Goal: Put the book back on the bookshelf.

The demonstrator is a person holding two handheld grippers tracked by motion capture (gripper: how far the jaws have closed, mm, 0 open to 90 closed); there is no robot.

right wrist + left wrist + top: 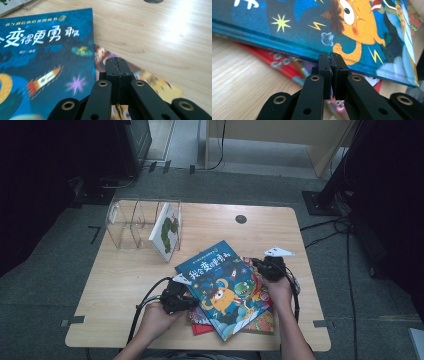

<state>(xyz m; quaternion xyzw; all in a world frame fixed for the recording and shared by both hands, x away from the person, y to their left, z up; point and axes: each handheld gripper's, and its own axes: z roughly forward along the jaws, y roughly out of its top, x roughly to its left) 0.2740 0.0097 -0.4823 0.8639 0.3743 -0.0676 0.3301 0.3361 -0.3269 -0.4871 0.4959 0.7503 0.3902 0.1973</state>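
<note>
Wooden bench (pixel 125 275): blue picture book (pixel 225 287) tops the stack, front centre. Left gripper (pixel 176 299) and right gripper (pixel 270 268) flank it, fingers pressed together, empty. Likely nudging; next, lift toward acrylic rack (pixel 135 222).

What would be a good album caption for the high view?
Two hand-held grippers, left and right, flank a blue picture book on a wooden table.
</note>
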